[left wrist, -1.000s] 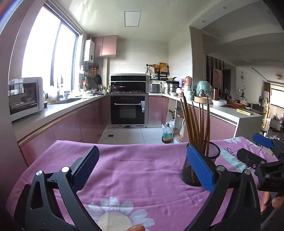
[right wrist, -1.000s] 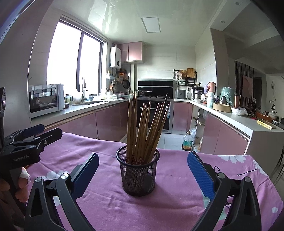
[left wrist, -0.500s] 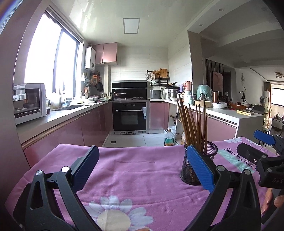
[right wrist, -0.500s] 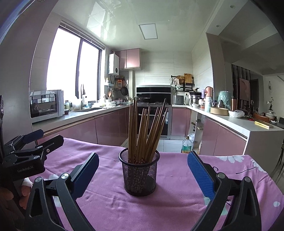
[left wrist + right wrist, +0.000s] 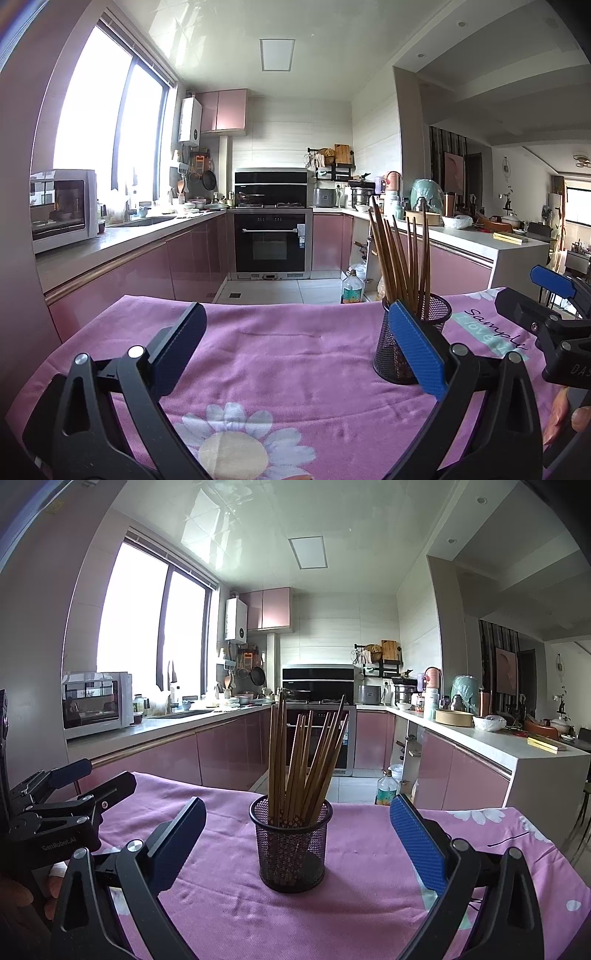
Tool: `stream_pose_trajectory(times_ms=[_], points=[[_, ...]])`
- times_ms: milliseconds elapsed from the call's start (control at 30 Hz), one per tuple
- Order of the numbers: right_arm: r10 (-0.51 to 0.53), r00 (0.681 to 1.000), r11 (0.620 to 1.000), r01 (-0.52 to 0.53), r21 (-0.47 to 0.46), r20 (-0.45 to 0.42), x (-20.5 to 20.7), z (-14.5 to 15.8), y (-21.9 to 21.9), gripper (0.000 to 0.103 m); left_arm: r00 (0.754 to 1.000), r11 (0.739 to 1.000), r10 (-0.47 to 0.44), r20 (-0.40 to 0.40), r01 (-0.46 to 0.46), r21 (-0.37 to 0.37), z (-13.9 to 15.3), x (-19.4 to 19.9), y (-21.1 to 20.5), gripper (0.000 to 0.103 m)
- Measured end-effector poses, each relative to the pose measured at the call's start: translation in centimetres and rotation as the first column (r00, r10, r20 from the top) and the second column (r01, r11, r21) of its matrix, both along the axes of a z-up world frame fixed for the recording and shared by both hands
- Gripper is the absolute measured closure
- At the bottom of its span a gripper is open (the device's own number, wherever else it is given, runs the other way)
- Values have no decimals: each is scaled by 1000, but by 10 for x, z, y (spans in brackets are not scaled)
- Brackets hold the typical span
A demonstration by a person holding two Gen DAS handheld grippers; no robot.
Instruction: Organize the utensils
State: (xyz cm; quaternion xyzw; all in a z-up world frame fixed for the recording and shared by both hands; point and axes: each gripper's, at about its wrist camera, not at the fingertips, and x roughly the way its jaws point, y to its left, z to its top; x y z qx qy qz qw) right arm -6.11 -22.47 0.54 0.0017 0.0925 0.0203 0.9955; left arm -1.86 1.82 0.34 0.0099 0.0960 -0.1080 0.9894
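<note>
A black mesh cup (image 5: pixel 291 849) stands upright on the pink flowered tablecloth (image 5: pixel 351 904) with several brown chopsticks (image 5: pixel 303 760) leaning in it. My right gripper (image 5: pixel 298 805) is open, with the cup centred just beyond its blue pads and nothing touching them. My left gripper (image 5: pixel 295 317) is also open and empty. In its view the cup (image 5: pixel 395 354) sits to the right, partly behind the right finger (image 5: pixel 417 350), with the chopsticks (image 5: pixel 400 258) above it. Each gripper shows in the other's view: the right gripper (image 5: pixel 521 284) and the left gripper (image 5: pixel 107 775).
The table's far edge (image 5: pixel 280 301) drops to a kitchen floor with a plastic bottle (image 5: pixel 351 288). Pink cabinets, an oven (image 5: pixel 271 240) and a microwave (image 5: pixel 62 206) stand beyond. A person's fingers (image 5: pixel 569 417) hold the right gripper's handle.
Both views have tipped up slightly, so the kitchen sits a little lower in frame. The cup and chopsticks have not moved. Both grippers stay open.
</note>
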Motion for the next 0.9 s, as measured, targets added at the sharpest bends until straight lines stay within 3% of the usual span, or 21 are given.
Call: stream_pose_trajectory(times_ms=[900], points=[[-3,1000,1000,3,2,10,-4,5,4,7,1000,1000,5,12,-5,-3,-1,-5,-2,6]])
